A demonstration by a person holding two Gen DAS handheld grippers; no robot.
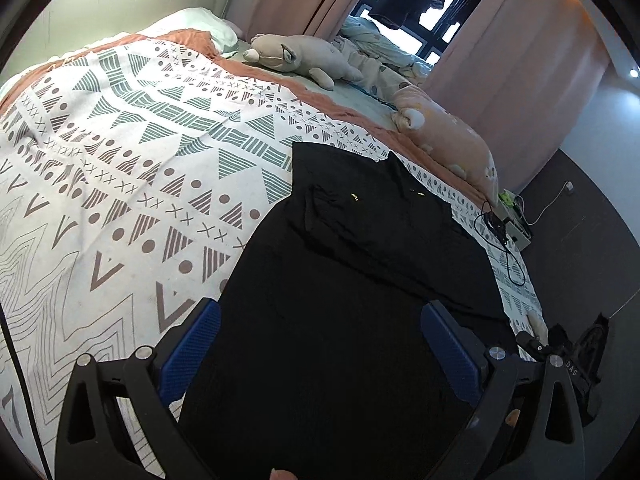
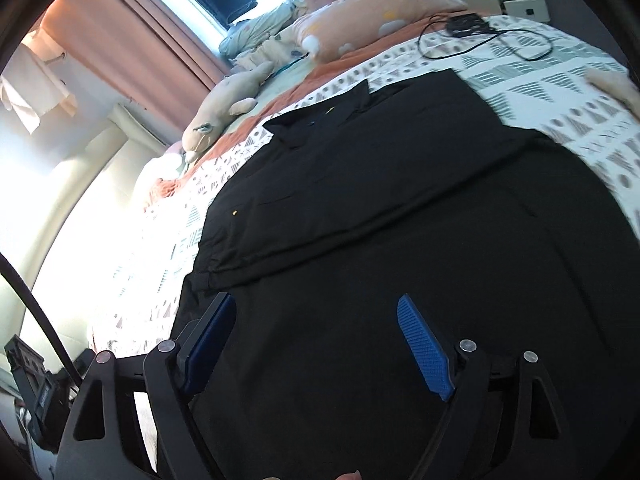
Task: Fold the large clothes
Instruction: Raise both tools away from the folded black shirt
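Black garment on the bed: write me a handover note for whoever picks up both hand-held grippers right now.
Left hand-held gripper: open, empty, above the garment's near part.
Right hand-held gripper: open, empty, also over the garment.
Black garment: lies on the patterned bedspread, collar end away from the grippers, one side panel already folded over the body.
Nearby: a black cable on the bedspread past the collar end, a plush toy and a pink pillow further back, none touching the garment.
Done: apparently a first lengthwise fold.
Left: probably the remaining folds, then smoothing.
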